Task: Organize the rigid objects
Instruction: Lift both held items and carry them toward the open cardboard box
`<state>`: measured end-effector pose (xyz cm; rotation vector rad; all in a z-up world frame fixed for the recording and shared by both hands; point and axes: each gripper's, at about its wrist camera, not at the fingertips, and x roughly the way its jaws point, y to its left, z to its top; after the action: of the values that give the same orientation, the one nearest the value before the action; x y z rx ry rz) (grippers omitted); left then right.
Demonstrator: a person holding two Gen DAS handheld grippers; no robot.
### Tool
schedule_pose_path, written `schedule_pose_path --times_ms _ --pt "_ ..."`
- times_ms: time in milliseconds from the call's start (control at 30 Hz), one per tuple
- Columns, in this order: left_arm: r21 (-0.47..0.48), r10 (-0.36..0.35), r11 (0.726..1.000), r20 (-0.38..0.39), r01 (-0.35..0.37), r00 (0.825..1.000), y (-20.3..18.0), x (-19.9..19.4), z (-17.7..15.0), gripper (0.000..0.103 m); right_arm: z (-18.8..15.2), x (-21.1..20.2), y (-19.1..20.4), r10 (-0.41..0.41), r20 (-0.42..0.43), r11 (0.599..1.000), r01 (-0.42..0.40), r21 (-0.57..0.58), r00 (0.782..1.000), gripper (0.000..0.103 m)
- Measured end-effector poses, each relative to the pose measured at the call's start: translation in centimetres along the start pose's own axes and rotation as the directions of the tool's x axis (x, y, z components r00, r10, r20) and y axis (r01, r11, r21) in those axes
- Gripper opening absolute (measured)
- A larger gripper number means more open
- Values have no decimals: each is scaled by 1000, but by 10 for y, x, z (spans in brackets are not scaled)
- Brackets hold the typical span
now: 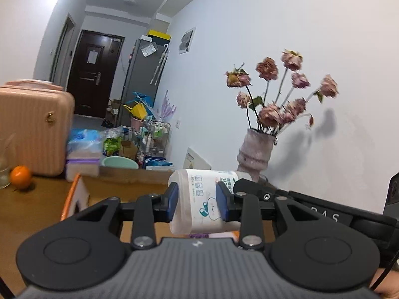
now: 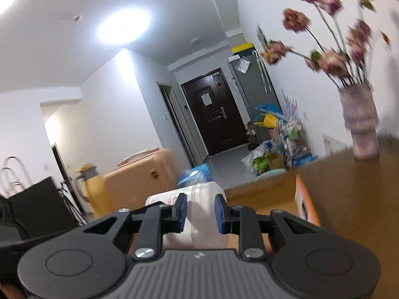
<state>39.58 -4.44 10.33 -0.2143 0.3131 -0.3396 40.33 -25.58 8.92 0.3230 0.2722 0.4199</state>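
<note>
Left wrist view showed the left hand-held gripper (image 1: 197, 203) pinching a white plastic bottle (image 1: 199, 199) across its body, one blue pad on each side of the printed label. Right wrist view showed the right hand-held gripper (image 2: 200, 213) pinching the same bottle (image 2: 199, 214) at its plain white end. So the bottle was held between both, lying on its side, in the air above an open cardboard box (image 1: 129, 182) on the wooden worktop (image 1: 32, 206).

I judged the bottle to be light and stiff, because the wall did not look dented under the pads (whether it was full I could not tell). The smooth plastic and the glossy label could be slippery, and a round body can roll between flat pads. The middle of the body seemed the best place to hold; the end looked less sure.

Both hand-held grippers pointed forward and a little upward, toward the far door. The right view was tilted and blurred, so that hand was probably moving. The left one was nearly level, with the right hand-held gripper's body visible just beside it on its right.

A vase (image 1: 254, 149) of dried flowers stood near on the worktop, so a wide swing to that side could hit it.
</note>
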Motion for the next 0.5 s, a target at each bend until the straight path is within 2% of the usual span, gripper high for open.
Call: schedule_pose_path --times_ms 133,233,367,500 --pt "-22 7 1000 -55 -8 998 8 69 26 32 34 58 -34 -14 -58 1000 16 27 998 24" --pt "-61 -3 998 -142 -6 990 21 120 36 32 48 102 -59 -51 -103 998 53 18 993 24" --pt "-102 16 994 -272 -45 962 40 189 36 32 52 165 -100 -71 -229 993 90 74 971 23" --pt "-140 12 987 -401 -74 916 58 248 25 31 44 218 -131 -108 -351 984 150 94 930 23"
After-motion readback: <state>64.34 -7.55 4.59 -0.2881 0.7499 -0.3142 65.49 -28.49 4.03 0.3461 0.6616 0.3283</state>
